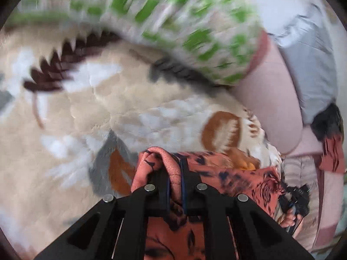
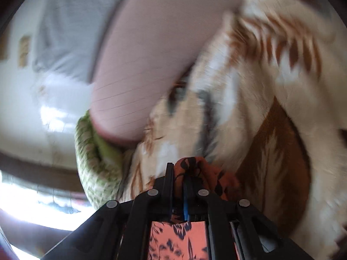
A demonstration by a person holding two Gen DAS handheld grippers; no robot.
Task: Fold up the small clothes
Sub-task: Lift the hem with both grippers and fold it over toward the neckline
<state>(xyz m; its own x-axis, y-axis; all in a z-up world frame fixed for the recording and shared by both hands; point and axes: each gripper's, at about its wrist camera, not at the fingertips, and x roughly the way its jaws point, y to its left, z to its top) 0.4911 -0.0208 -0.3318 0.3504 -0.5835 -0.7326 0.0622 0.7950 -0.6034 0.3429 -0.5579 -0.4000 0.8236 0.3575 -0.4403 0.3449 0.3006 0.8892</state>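
- Left wrist view puts us closest to the left gripper (image 1: 174,186), its black fingers pinched narrow on a bunched edge of the coral-orange garment with a dark leaf print (image 1: 227,182).
- Right wrist view shows the right gripper (image 2: 179,186) clamped the same way on another bunch of that garment (image 2: 201,173), so we hold the cloth at two points above the bed.
- We judge the step to be lifting and spreading before a fold; next we need to pull the two edges apart evenly and lay the cloth flat.
- Beneath lies the fluffy cream blanket with brown, grey and white leaf shapes (image 1: 121,99), blurred by motion.
- Farther off sit a green-and-white patterned pillow (image 1: 195,21) and a pale pink striped pillow (image 2: 143,65).
- Beyond those, a grey sheet (image 2: 69,21) and a white wall (image 2: 19,99).
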